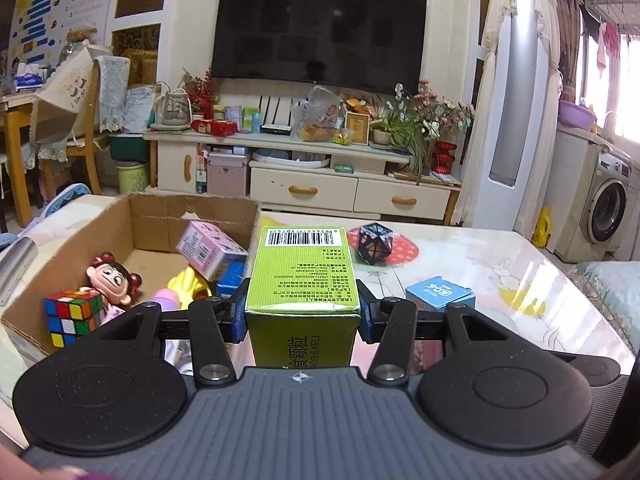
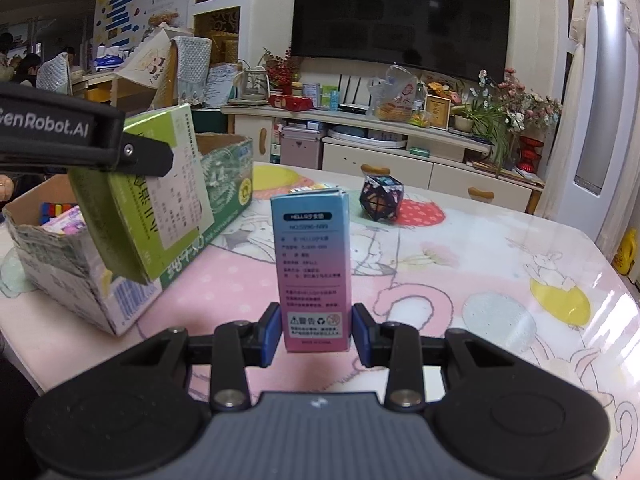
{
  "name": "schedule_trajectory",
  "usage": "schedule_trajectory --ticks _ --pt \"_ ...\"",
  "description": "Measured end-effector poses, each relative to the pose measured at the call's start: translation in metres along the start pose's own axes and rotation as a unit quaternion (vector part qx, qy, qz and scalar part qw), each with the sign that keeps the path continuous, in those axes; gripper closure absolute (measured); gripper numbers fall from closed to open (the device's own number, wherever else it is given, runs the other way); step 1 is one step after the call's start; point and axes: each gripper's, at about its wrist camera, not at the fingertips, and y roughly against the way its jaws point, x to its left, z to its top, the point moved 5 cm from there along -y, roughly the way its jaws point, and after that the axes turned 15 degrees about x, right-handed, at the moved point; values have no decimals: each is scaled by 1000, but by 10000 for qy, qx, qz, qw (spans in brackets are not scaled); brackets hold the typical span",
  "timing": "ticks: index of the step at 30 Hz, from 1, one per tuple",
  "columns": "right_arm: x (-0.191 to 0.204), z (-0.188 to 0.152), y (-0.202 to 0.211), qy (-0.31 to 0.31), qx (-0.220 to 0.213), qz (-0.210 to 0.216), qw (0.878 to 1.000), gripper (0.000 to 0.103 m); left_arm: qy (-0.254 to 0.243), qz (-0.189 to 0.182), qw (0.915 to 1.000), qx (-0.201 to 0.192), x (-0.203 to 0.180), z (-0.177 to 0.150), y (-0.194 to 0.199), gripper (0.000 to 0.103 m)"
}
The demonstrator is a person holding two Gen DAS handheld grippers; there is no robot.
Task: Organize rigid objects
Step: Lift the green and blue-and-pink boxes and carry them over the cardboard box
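Note:
My left gripper [image 1: 302, 312] is shut on a green carton [image 1: 302, 264] with a barcode on its far end, held just right of an open cardboard box [image 1: 152, 220]. The box holds a doll [image 1: 112, 280], a Rubik's cube [image 1: 72, 316], a pink carton [image 1: 208, 250] and other toys. My right gripper [image 2: 316, 328] is shut on an upright blue-and-pink carton [image 2: 314, 256] above the table [image 2: 440, 280]. In the right wrist view the green carton [image 2: 140, 208] hangs in the left gripper [image 2: 148, 156] beside the cardboard box [image 2: 224, 184]. A dark faceted puzzle [image 2: 380, 198] sits farther back.
The dark puzzle [image 1: 374, 246] rests on a red patch of the patterned tablecloth [image 1: 500, 264]. A blue box top [image 1: 440, 294] shows right of my left fingers. Beyond the table stand a TV cabinet [image 1: 304, 184], a wooden chair [image 1: 60, 128] and a washing machine [image 1: 604, 212].

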Motion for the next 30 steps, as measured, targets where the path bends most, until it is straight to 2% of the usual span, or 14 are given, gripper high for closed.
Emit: schedule_trajectory --ticks 5,14,23,30 --pt "13 13 7 62 -82 130 9999 67 97 126 9998 -98 15 11 7 42" --pt "51 61 10 314 -319 495 9978 67 365 597 9975 -94 60 37 -1 42" --pt "103 116 -27 660 -201 964 9930 67 796 1125 9903 155 111 45 -31 42" --pt "128 130 -52 946 -29 1064 9898 67 894 1244 9881 149 118 53 -34 41"
